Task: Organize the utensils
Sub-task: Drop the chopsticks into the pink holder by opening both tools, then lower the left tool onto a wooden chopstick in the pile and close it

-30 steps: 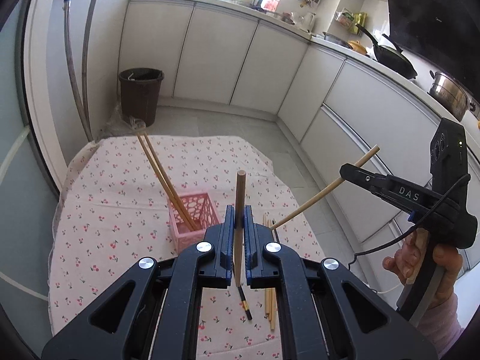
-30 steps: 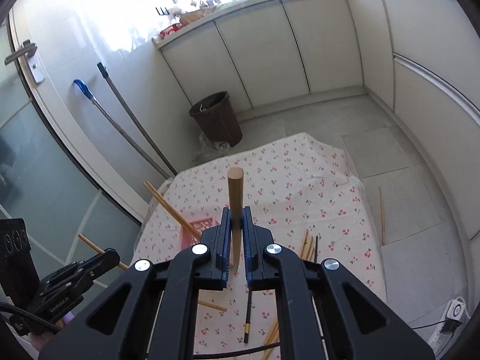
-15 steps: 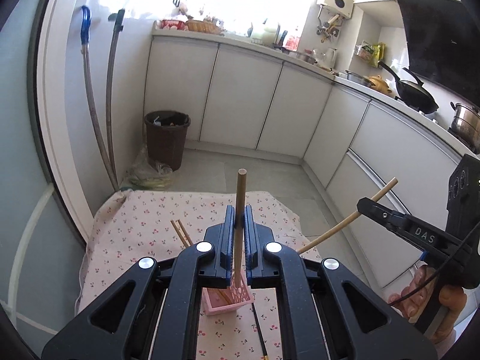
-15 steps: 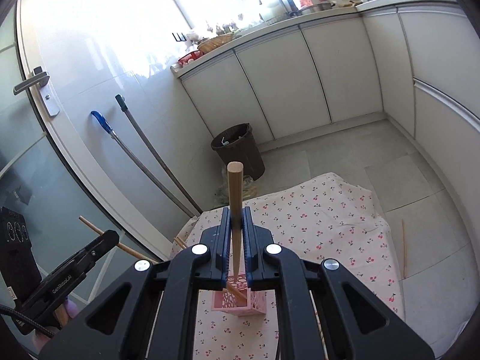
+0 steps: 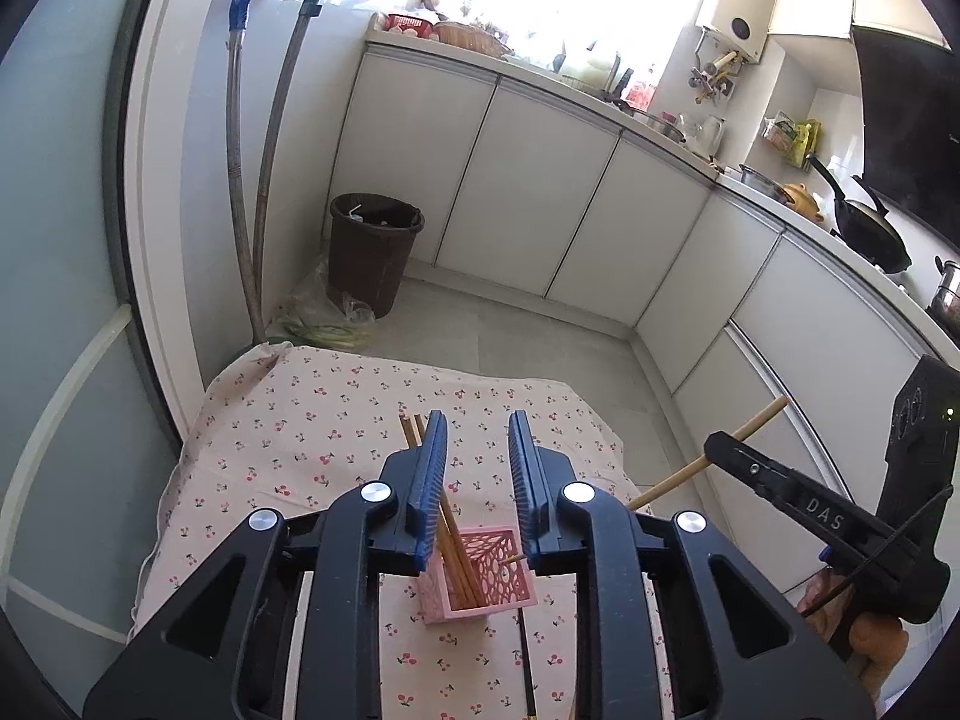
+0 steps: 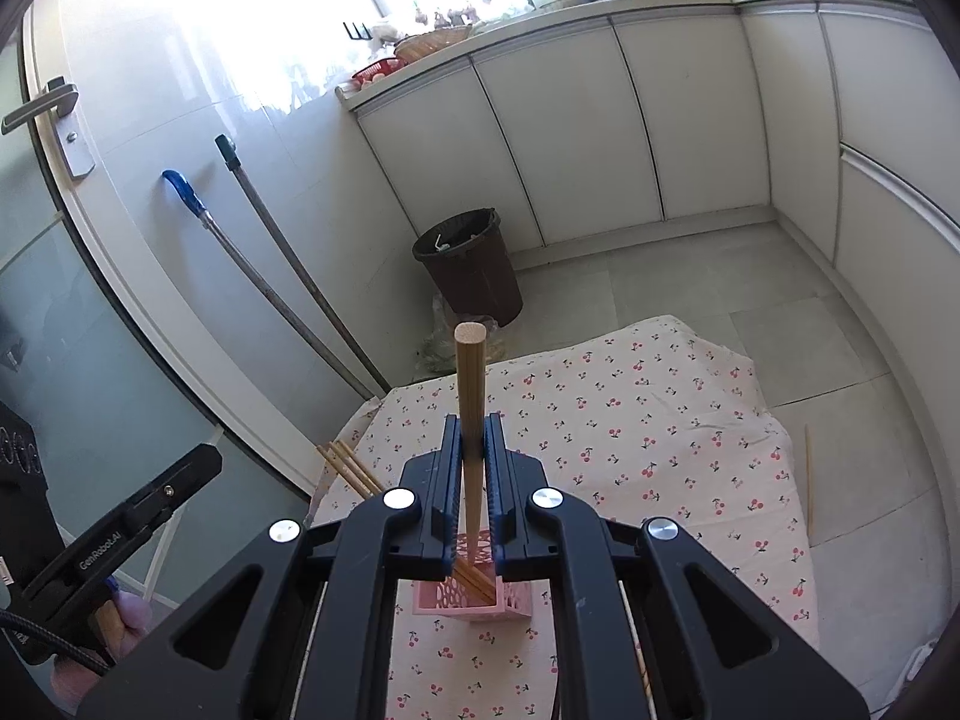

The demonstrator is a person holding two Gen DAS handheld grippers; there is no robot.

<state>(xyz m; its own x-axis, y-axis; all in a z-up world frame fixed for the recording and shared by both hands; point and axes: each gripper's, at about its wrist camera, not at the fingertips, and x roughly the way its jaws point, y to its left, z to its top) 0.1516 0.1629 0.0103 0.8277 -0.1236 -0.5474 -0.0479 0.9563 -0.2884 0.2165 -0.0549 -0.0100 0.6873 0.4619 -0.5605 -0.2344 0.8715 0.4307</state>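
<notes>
A pink openwork holder (image 5: 480, 570) stands on the cherry-print cloth (image 5: 312, 420) and has several wooden chopsticks (image 5: 447, 534) leaning in it. My left gripper (image 5: 477, 468) is open and empty, right above the holder. My right gripper (image 6: 474, 474) is shut on a wooden chopstick (image 6: 469, 396), held upright above the holder (image 6: 474, 594). In the left wrist view the right gripper (image 5: 720, 450) is at the right with its chopstick (image 5: 708, 459) sticking out.
A dark chopstick (image 5: 528, 660) lies on the cloth in front of the holder. One chopstick (image 6: 807, 480) lies on the floor to the right. A brown bin (image 5: 372, 252), two mop handles (image 5: 246, 180) and white cabinets (image 5: 540, 180) stand beyond.
My left gripper has opened and its chopstick has gone from the jaws. Both grippers have moved over the holder, which now lies just below the jaws.
</notes>
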